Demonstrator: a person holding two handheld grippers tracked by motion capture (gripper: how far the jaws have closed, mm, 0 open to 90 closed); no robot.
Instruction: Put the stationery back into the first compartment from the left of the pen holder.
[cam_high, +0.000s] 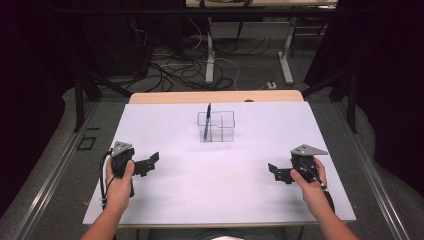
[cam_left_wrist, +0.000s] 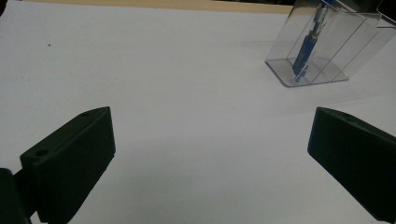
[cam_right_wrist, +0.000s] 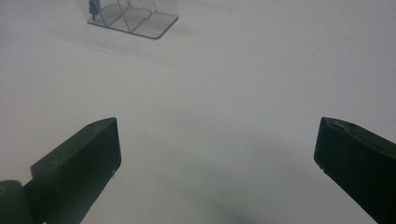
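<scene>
Left gripper (cam_high: 150, 164) at 8 o'clock, right gripper (cam_high: 275, 172) at 4 o'clock, jaws apart, empty; blue pen (cam_high: 207, 120) upright in clear organizer (cam_high: 220, 125) at 12 o'clock.

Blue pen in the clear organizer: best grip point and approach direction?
Grip the pen on its upper end, where it sticks out above the rim of the clear organizer, and come from straight above. It stands nearly upright in the left compartment, so the walls block its lower body from the sides. The left gripper sits on that side with its jaws wide apart, so it looks the likelier choice.
</scene>
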